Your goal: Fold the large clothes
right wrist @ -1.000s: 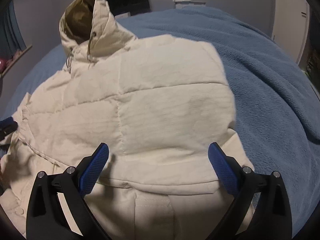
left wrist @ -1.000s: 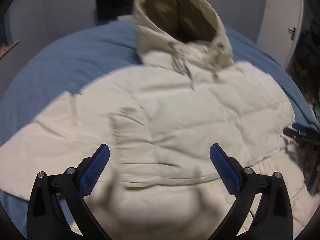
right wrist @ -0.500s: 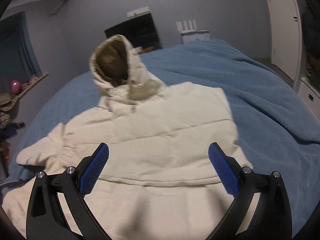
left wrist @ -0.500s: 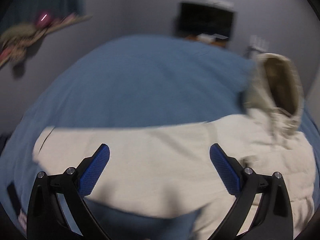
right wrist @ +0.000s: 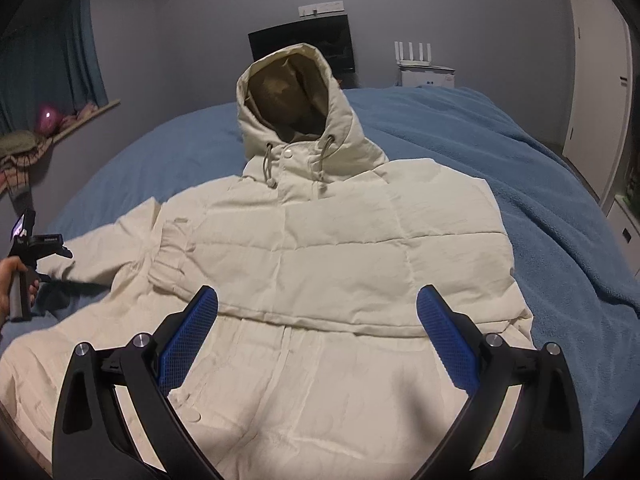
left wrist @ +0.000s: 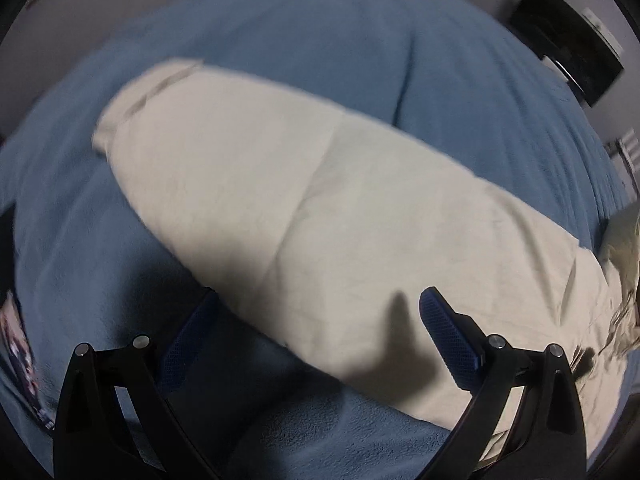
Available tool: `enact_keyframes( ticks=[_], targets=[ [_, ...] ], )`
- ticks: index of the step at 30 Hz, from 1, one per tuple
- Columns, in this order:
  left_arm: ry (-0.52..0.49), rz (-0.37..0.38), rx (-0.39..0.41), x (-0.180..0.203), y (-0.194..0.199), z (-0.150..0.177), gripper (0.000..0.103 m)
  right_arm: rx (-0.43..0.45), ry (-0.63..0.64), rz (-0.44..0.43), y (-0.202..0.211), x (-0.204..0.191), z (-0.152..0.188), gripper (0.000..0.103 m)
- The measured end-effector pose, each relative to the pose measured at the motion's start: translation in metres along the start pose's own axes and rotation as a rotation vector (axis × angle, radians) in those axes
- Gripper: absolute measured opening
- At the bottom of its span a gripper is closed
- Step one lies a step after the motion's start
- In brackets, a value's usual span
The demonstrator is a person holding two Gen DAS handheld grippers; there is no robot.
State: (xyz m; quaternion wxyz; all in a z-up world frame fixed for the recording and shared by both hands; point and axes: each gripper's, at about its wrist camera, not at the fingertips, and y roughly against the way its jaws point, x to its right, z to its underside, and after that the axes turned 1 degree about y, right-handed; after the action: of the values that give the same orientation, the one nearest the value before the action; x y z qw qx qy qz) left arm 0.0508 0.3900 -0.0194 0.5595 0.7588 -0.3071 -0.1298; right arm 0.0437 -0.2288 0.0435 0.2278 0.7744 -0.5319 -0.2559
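- Left wrist view: the left gripper is seen with its jaws spread wide and nothing pinched between them; one blue pad lies in shadow over the blanket, the other above the cloth.
- An outstretched sleeve of a cream hooded puffer jacket is laid across the blue fleece blanket on the bed, and the cuff is found at its far end.
- The sleeve's shell is shown as matte, finely creased woven cloth, divided by a stitched quilting seam; the picture is blurred, so finer detail cannot be told.
- The sleeve is judged soft, light and springy from its filling; a firmer grip is expected at the cuff, where the cloth is gathered thicker, than on the rounded middle.
- Right wrist view: the right gripper is held above the jacket's lower front, jaws spread wide, with nothing gripped.
- The puffer jacket is laid face up near the middle of the bed, hood pointing to the far wall, its brown lining exposed.
- Two drawcords with toggles are hung at the collar, beside a snap on the placket.
- The body is quilted in wide padded panels, and a horizontal seam is crossed between the pads.
- The bulk is judged likely to puff back open after folding, so seams and hems are preferred as holds.
- At the left edge, a hand is seen on the other tool's handle.
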Motion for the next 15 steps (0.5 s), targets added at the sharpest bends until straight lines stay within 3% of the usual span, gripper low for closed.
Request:
enact_keyframes(
  ticks=[3,4,8,9,11,12,15],
  targets=[
    [0.021,0.03,-0.026,-0.009,-0.011,-0.005,0.096,-0.016,0.006,0.003,-0.004,-0.003,0.002,0.096],
    [0.035,0.0,-0.026,-0.015,-0.015,-0.008,0.096,-0.021,0.008,0.003,-0.005,-0.005,0.002,0.096],
    [0.145,0.066,0.076,-0.033,-0.008,-0.015,0.085,-0.022,0.025,0.002,-0.004,-0.01,0.005,0.096],
    [0.152,0.078,0.116,-0.037,-0.004,-0.017,0.075,-0.023,0.027,0.001,-0.004,-0.009,0.005,0.096],
    [0.142,0.086,0.174,-0.04,0.003,-0.017,0.043,-0.024,0.026,0.001,-0.004,-0.009,0.006,0.096],
    [0.128,0.08,0.201,-0.04,0.007,-0.016,0.019,-0.025,0.023,0.0,-0.004,-0.009,0.006,0.096],
    [0.079,0.076,0.286,-0.028,0.026,-0.013,0.013,-0.021,0.016,-0.006,-0.005,-0.007,0.006,0.096]
  ],
)
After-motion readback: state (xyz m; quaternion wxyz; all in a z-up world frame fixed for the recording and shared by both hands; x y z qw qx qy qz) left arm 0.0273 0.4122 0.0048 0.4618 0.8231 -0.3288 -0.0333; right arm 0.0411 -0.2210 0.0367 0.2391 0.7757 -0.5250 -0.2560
